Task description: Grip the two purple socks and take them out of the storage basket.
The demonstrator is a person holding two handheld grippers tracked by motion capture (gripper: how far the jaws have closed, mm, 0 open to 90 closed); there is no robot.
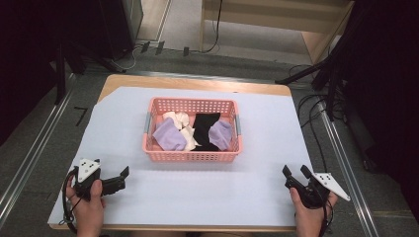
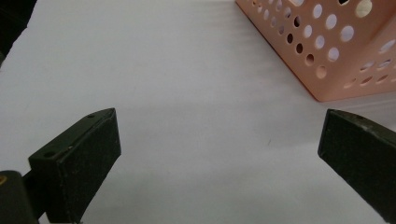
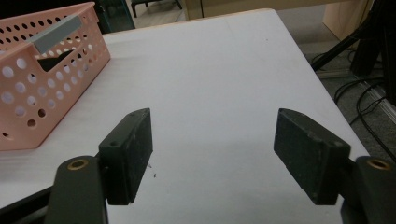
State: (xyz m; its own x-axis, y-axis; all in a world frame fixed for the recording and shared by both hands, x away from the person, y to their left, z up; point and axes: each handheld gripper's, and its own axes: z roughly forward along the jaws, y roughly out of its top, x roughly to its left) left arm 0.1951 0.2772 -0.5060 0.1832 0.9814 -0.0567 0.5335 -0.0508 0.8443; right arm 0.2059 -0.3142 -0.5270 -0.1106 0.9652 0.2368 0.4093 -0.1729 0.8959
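- I am holding the left gripper (image 1: 121,177) low at the near left corner of the table (image 1: 207,197), jaws spread wide with only bare tabletop between them.
- I am keeping the right gripper (image 1: 295,173) at the near right corner, also spread wide and gripping nothing.
- The pink basket (image 1: 190,156) is sitting mid-table, well apart from both grippers.
- Inside it, a purple sock (image 1: 168,136) is lying at the left, a white sock (image 1: 184,129) beside it, a black sock (image 1: 204,129) in the middle, and another purple sock (image 1: 222,133) at the right.
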